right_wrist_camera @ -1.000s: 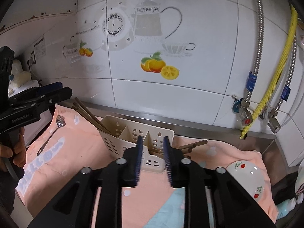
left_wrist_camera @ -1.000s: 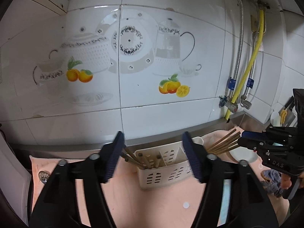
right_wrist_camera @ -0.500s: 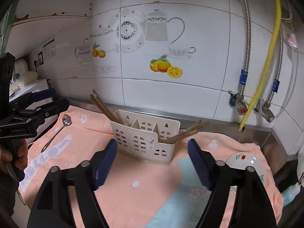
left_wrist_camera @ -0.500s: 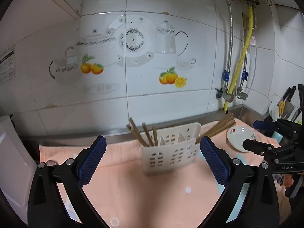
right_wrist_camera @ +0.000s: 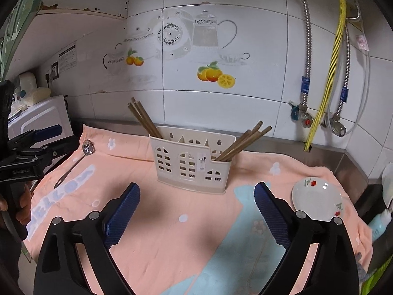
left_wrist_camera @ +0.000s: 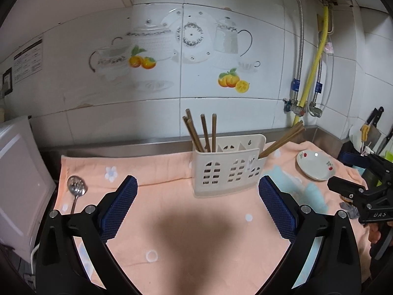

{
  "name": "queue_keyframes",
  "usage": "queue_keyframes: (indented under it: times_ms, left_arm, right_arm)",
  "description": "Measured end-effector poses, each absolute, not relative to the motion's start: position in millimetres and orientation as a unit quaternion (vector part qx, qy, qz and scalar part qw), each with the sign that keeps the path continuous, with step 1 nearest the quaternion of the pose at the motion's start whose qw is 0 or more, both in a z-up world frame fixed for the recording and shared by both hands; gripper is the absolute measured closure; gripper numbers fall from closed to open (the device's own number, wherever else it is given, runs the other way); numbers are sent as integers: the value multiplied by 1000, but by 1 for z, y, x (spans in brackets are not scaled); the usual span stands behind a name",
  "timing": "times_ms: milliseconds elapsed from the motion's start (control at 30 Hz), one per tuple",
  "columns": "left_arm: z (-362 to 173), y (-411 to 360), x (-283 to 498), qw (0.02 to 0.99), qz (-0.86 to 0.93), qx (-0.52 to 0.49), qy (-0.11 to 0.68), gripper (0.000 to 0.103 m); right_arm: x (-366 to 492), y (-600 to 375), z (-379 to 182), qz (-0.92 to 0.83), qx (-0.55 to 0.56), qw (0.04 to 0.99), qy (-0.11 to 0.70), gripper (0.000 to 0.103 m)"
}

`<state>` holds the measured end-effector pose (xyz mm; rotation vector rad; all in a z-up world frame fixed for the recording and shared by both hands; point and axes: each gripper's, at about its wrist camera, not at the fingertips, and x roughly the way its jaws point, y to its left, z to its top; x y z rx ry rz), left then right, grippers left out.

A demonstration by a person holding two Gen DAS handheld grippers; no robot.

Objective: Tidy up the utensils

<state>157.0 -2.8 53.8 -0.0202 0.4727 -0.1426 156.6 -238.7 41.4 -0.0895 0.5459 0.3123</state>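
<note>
A cream plastic utensil caddy (left_wrist_camera: 228,167) (right_wrist_camera: 191,162) stands on a peach towel (left_wrist_camera: 186,233) (right_wrist_camera: 157,226). Several brown chopsticks (left_wrist_camera: 202,132) (right_wrist_camera: 145,118) lean in its left compartment, and another bunch (left_wrist_camera: 282,140) (right_wrist_camera: 243,141) leans out of its right one. A slotted metal spoon (left_wrist_camera: 76,191) (right_wrist_camera: 81,157) lies on the towel at the left. My left gripper (left_wrist_camera: 197,196) is open, back from the caddy, with nothing between its pads. My right gripper (right_wrist_camera: 196,200) is still opening, also empty, a little in front of the caddy.
A small white dish with red cherries (left_wrist_camera: 315,164) (right_wrist_camera: 316,201) sits on the towel at the right. A white appliance (left_wrist_camera: 19,177) stands at the left edge. Pipes and a yellow hose (right_wrist_camera: 326,73) run down the tiled wall. Knives (left_wrist_camera: 373,125) hang far right.
Both grippers have pulled back from the caddy and opened wide. The right one let go of the chopsticks, which now rest in the caddy's right compartment.
</note>
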Motion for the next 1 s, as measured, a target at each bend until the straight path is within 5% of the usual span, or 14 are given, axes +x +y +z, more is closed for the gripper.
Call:
queue_keyframes:
  times_ms: [1000]
  left_arm:
    - [26, 13, 92, 968, -19, 4, 248, 5]
  right_arm:
    - [96, -223, 22, 118, -56, 960, 249, 7]
